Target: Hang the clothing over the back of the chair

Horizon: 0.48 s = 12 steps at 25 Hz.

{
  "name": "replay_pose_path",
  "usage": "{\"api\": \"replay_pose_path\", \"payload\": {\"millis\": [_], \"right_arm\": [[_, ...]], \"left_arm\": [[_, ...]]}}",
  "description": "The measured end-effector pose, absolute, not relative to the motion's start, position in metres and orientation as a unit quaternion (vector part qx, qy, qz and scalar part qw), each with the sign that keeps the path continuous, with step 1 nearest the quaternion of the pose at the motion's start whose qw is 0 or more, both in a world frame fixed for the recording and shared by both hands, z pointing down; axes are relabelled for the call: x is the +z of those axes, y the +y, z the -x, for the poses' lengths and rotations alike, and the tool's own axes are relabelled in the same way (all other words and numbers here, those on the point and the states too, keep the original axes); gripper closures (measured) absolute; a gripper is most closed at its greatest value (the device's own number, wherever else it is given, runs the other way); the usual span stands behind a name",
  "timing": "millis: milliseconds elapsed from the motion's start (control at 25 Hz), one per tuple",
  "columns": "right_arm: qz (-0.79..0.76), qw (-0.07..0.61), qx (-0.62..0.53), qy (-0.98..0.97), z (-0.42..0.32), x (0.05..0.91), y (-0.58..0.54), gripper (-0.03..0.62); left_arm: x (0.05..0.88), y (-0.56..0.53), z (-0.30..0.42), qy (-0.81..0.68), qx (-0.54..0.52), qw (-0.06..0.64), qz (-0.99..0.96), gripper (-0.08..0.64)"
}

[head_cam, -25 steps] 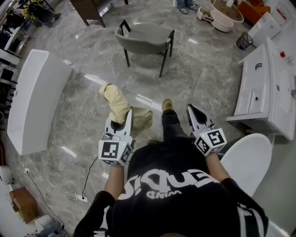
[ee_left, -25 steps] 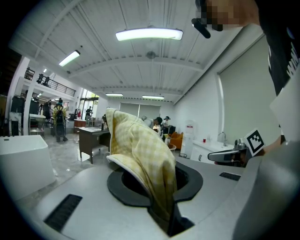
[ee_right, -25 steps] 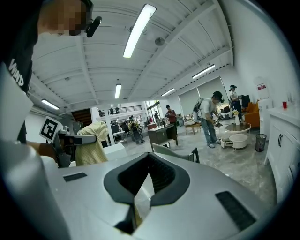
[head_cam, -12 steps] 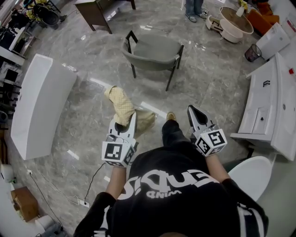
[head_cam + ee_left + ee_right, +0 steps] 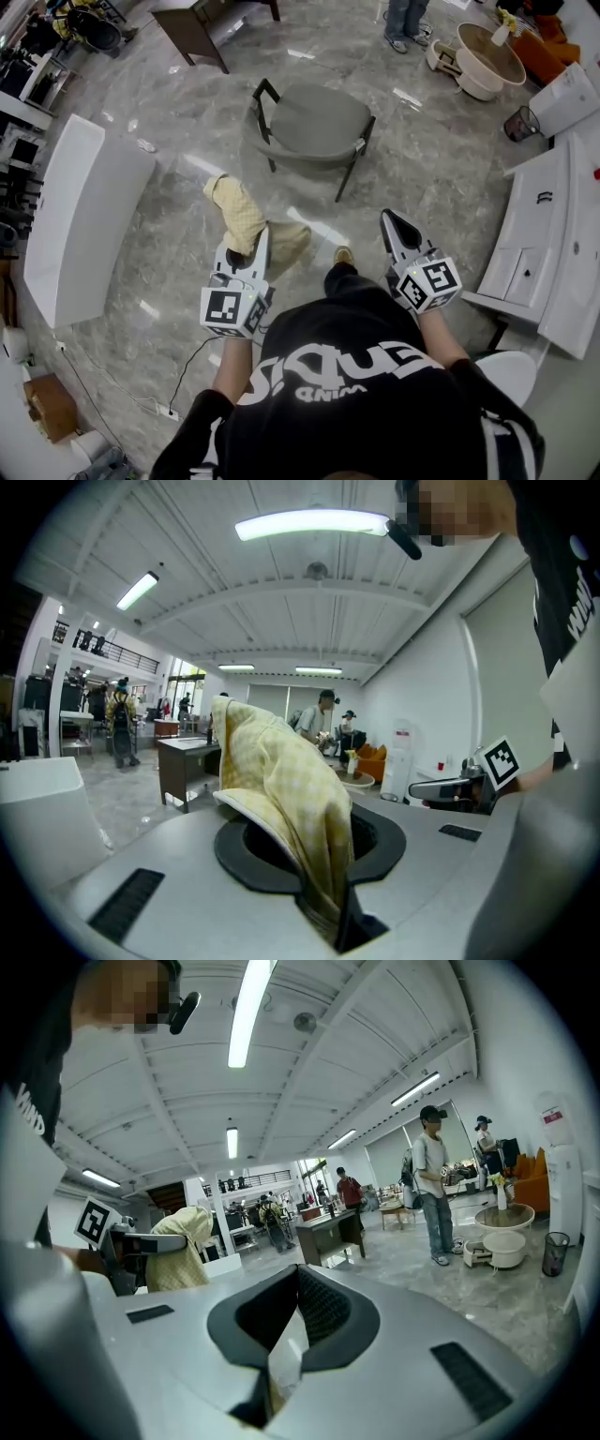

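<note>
Soft yellow checked cloth garment [image 5: 239,211] droops at centre left, clamped in the left gripper's [image 5: 253,246] fingers. The right gripper [image 5: 390,220] has its fingers together, seemingly empty. Grey padded chair [image 5: 314,122] stands upper centre. The garment looks light and floppy; best held by an edge.

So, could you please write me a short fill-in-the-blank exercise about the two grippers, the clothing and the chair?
1. The clothing in the jaws of the left gripper is pale ___ in colour.
2. The right gripper holds ___ in its jaws.
3. The chair ahead of the person has a ___ seat and dark legs.
4. The clothing is ___ yet hung over the back of the chair.

Missing words: yellow; nothing; grey; not
</note>
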State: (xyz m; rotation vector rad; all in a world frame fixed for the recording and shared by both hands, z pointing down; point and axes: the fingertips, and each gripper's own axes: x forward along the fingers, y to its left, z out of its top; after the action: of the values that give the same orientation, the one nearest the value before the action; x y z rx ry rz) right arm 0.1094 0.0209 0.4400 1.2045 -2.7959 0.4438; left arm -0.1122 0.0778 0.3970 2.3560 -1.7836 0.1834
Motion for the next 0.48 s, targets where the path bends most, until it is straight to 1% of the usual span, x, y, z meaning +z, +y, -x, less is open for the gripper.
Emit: {"api": "replay_pose_path", "payload": {"millis": [480], "right_arm": [[-0.356,0.035,0.143,-0.923,-0.105,0.438,-0.074,0.578]], "left_arm": [[0.389,-0.002,0.116,-0.630,0.058,0.079,-0.770,0.482]]}}
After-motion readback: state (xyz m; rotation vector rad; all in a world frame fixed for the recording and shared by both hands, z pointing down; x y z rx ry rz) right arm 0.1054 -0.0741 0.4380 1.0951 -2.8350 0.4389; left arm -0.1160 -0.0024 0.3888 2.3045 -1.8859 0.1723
